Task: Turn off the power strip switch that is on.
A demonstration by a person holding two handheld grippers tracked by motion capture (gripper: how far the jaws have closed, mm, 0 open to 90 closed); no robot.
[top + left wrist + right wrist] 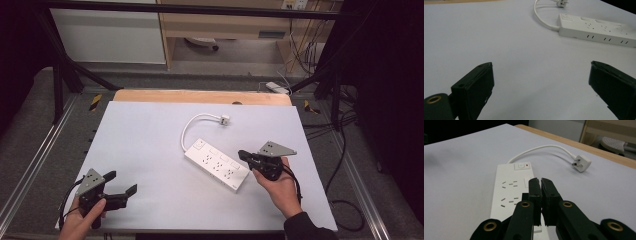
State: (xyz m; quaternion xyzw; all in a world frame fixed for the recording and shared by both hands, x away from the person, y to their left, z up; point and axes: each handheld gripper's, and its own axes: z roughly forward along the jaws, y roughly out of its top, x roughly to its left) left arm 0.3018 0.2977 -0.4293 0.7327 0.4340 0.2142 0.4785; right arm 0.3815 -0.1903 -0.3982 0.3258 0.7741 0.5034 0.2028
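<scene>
1. The tabletop is a pale sheet with a wooden strip along its far edge; most of its left half lies bare, leaving wide room around the left hand.
2. The white power strip lies diagonally right of centre, its near end well inside the front edge. Its cord curls toward the far side and ends in a plug lying flat.
3. The left tongs sit near the front left corner, jaws spread wide with nothing between them, well apart from the strip.
4. The right tongs are pressed together, pinching nothing, held just over the strip's near end; whether they touch it cannot be told.
</scene>
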